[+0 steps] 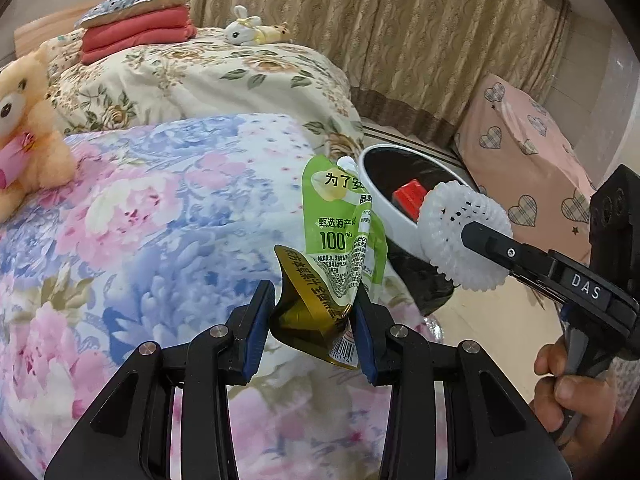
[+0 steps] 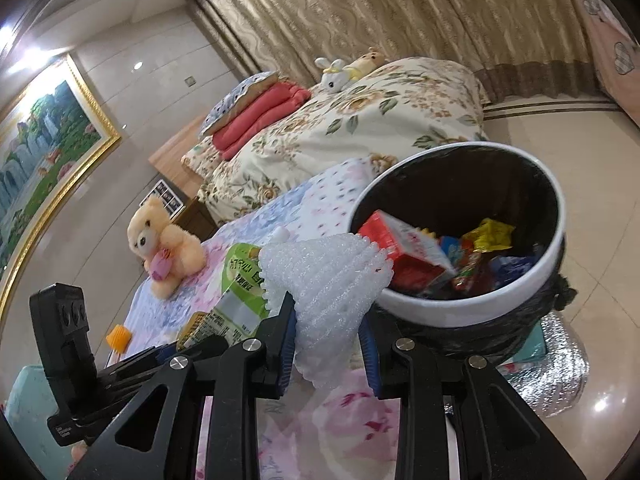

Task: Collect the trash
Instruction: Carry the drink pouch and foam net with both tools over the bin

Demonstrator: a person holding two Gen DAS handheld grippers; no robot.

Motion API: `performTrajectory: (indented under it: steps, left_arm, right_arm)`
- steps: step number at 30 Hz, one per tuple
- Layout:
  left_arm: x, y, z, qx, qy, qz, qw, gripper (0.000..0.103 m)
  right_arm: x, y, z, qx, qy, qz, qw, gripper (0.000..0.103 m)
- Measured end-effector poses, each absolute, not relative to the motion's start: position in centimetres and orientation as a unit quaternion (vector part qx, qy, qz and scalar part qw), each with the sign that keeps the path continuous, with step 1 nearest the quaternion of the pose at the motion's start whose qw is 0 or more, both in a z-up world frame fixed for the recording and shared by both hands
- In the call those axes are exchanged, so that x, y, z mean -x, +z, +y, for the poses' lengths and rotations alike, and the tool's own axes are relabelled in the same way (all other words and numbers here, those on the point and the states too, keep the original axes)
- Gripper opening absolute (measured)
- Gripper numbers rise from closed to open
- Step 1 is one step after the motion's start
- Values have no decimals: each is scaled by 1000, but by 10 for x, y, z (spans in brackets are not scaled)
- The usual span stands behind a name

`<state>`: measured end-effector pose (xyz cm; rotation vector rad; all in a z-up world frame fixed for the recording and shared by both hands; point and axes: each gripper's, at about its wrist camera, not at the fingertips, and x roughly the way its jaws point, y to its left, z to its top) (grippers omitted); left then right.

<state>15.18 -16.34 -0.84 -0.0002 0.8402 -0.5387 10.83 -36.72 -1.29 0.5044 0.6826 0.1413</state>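
**Where everything sits right now**

Left wrist view: the juice pouch (image 1: 340, 240) stands at centre frame between the left gripper (image 1: 316, 320) fingers. The trash bin (image 1: 384, 204) is just right of it, behind the foam net (image 1: 460, 236), which is in the right gripper (image 1: 492, 248) at frame right. Teddy bear (image 1: 24, 128) lies on the bed (image 1: 160, 220) at the left edge, folded blankets (image 1: 136, 36) upper left.

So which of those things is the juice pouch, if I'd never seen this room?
Start at the bed with the pink and blue floral quilt. At its edge, beside the white-rimmed trash bin, the left tool pinches a crumpled green pouch. Unlike the white foam netting held next to it, it is flat, printed with "100%" and has a gold base.
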Motion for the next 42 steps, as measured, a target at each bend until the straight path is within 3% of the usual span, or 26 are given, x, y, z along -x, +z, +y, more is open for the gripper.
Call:
performTrajectory:
  steps: [42]
  left_arm:
    - [-167, -1, -271, -32, -322, 410, 853, 36]
  right_arm:
    - [-101, -10, -449, -266, 3, 312, 912, 29]
